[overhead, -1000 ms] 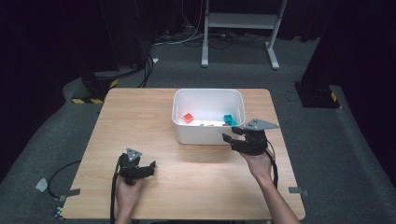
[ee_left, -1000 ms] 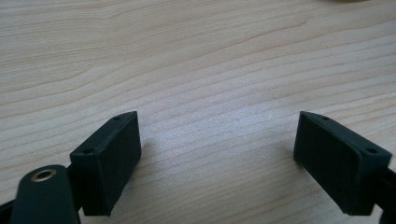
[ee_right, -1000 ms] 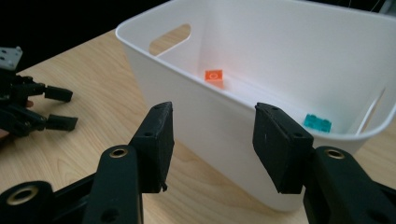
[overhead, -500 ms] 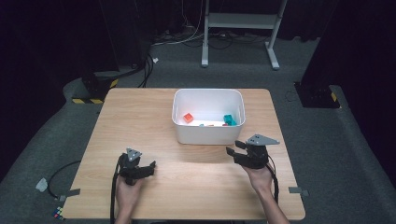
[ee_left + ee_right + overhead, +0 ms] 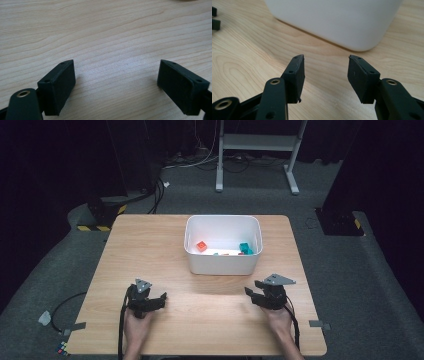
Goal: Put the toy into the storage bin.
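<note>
Looks like I'm between picks here: both hands parked low on the table [image 5: 165, 245], my left hand-held gripper [image 5: 150, 301] spread wide with nothing in it, my right hand-held gripper [image 5: 261, 296] half open, empty, aimed at the white bin [image 5: 222, 265]. The orange block [image 5: 201, 246] and teal block [image 5: 245, 248] sit inside it, so I reckon the next move means lifting over the rim

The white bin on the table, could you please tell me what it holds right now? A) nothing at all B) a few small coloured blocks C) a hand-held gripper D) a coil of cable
B: in the high view the white bin holds small blocks, an orange one and a teal one among them.
</note>
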Available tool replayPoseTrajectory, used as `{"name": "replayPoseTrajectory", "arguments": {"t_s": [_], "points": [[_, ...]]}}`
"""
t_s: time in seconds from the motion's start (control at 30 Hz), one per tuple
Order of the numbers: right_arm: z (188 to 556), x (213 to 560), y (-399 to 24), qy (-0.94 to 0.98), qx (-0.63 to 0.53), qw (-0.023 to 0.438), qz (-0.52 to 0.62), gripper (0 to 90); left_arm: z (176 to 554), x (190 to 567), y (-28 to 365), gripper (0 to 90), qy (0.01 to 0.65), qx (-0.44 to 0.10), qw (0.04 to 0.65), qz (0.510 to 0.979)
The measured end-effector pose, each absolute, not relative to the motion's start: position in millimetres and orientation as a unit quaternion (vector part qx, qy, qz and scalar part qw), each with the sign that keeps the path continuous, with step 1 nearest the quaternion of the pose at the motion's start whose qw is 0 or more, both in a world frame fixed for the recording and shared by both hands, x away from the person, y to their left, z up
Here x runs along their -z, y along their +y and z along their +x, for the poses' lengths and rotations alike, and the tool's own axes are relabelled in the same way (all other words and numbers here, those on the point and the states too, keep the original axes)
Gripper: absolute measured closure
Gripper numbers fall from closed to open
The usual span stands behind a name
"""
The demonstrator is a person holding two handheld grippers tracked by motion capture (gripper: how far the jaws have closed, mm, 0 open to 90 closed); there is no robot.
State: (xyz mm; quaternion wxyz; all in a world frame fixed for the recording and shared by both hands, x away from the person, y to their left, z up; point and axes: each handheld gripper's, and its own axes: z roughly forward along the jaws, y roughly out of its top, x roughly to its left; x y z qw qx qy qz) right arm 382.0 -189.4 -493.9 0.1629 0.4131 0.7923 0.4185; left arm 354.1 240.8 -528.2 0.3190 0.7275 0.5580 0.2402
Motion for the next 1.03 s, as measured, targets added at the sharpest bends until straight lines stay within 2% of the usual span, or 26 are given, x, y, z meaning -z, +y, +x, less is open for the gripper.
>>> {"name": "replayPoseTrajectory", "arguments": {"t_s": [0.47, 0.63, 0.7, 1.03], "points": [[378, 514, -191, 0.803, -0.383, 0.173, 0.423, 45.7, 354, 528, 241, 15.0, 0.558, -0.24, 0.318, 0.728], [377, 523, -187, 0.816, -0.35, 0.193, 0.418, 38.5, 354, 528, 241, 15.1, 0.558, -0.24, 0.318, 0.728], [378, 523, -188, 0.815, -0.351, 0.185, 0.422, 35.8, 354, 528, 241, 15.1, 0.558, -0.24, 0.318, 0.728], [378, 524, -188, 0.816, -0.349, 0.187, 0.42, 34.3, 354, 528, 241, 15.1, 0.558, -0.24, 0.318, 0.728]]}}
